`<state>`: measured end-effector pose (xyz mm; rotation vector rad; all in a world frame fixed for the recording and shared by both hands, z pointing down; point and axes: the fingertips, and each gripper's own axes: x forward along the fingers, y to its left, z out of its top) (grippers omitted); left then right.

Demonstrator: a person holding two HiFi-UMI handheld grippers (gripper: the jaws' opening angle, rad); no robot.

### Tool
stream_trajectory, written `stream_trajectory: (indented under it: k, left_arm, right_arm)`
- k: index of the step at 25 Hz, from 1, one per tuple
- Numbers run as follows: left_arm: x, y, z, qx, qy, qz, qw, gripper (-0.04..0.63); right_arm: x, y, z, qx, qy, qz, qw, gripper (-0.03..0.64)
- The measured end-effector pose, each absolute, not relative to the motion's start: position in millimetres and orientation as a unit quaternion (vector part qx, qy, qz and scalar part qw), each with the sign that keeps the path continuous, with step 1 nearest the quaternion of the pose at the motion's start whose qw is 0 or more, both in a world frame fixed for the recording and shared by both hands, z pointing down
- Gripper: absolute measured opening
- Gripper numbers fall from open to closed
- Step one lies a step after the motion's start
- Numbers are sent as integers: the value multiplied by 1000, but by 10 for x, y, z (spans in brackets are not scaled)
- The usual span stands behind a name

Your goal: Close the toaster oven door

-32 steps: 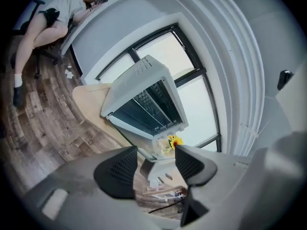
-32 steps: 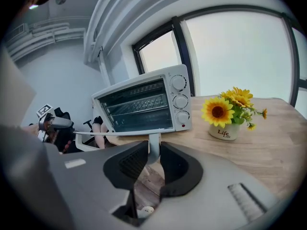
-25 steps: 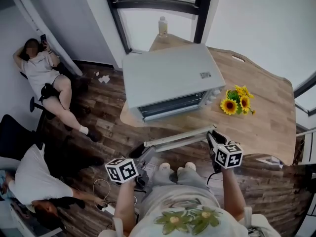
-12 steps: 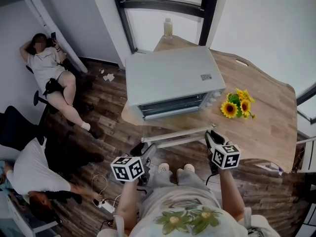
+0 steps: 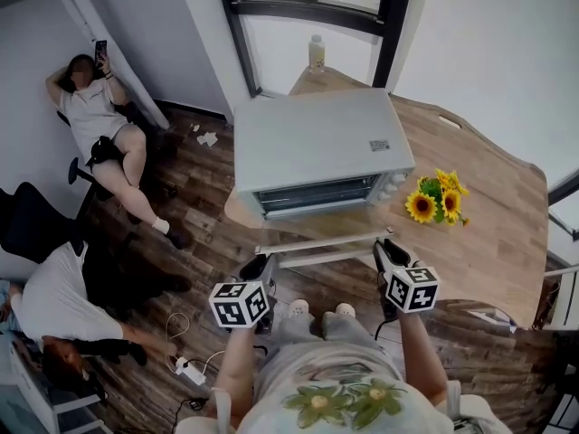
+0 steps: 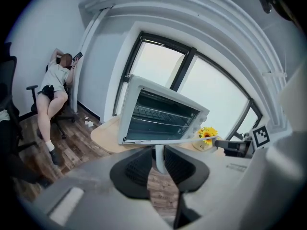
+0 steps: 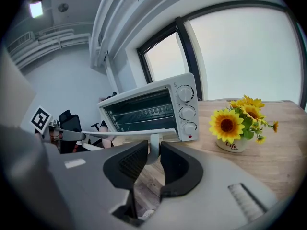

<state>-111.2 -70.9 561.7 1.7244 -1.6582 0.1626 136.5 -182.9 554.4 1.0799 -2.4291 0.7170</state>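
Fingers of the left gripper (image 5: 262,262) are closing onto the door handle (image 5: 326,257) (right gripper (image 5: 383,246) fingers clamped there).

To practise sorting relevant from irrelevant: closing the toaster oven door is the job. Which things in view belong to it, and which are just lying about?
Job: toaster oven, its open door, door handle, left tongs closing on the handle, right tongs gripping it.
Lying about: sunflower pot, bottle, power strip on the floor.
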Motion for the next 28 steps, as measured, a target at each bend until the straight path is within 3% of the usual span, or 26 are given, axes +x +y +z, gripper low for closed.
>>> stream_trajectory:
  k: [28]
  left_arm:
    - [-1252, -948, 5419, 643, -679, 53, 351, 91]
  right_arm:
    - [1229, -2064, 5296, 358, -885, 245, 170, 92]
